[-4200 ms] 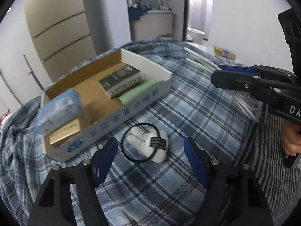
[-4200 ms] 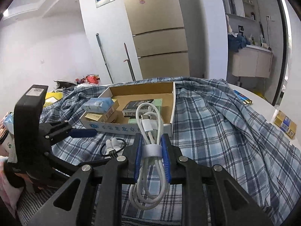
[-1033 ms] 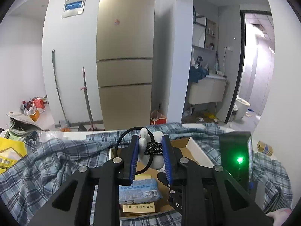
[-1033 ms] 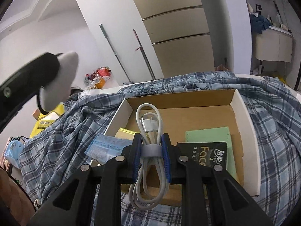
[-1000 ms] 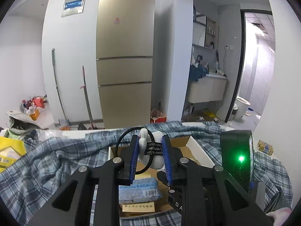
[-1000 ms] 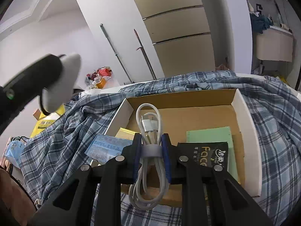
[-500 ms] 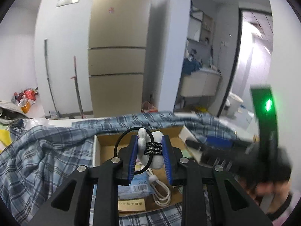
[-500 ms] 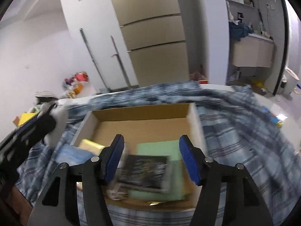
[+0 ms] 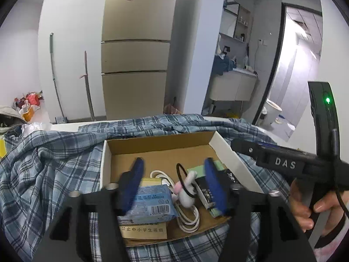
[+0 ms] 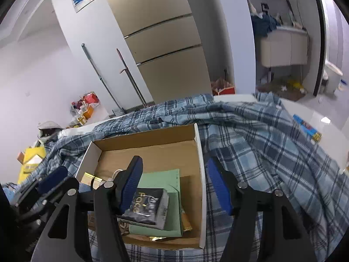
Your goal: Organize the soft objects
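The left gripper (image 9: 172,182) has just been opening above the cardboard box (image 9: 231,155), its fingers spread; the white earphones (image 9: 185,193) lie loose inside beside a white cable (image 9: 188,220). The right gripper (image 10: 174,187) hangs spread and empty over the box.

The far half of the shallow cardboard box (image 9: 165,152) lies bare before my left gripper (image 9: 172,183), open from above. The near half is packed: blue tissue packet (image 9: 150,205), coiled white cable (image 9: 187,218), green flat pack (image 10: 168,196). My right gripper (image 9: 272,155) flanks the box's right wall.
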